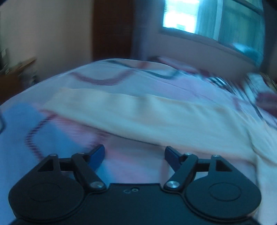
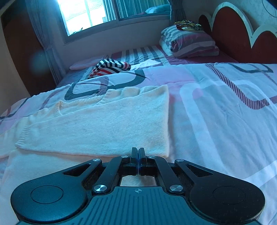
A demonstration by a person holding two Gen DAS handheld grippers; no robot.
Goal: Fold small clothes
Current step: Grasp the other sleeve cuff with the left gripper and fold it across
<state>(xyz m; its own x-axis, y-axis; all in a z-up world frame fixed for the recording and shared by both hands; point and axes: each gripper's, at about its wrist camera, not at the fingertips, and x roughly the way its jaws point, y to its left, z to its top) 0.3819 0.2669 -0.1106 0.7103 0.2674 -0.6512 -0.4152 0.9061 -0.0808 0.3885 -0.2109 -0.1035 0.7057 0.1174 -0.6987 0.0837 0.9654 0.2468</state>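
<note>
A cream knit sweater [image 2: 97, 124] lies flat on the bed, one side folded over the body, a ribbed cuff at the left. My right gripper [image 2: 138, 152] is shut, its fingertips at the sweater's near edge; whether it pinches fabric is hidden. In the blurred left wrist view the sweater [image 1: 147, 114] stretches across the bed. My left gripper [image 1: 134, 154] is open and empty, just short of the sweater's near edge.
The bed has a pink and white patterned cover [image 2: 225, 107]. A striped garment [image 2: 110, 66] lies further up the bed, with pillows [image 2: 188, 43] by the red headboard [image 2: 230, 29]. A window [image 2: 107, 12] is behind. A wooden desk [image 1: 15, 72] stands left.
</note>
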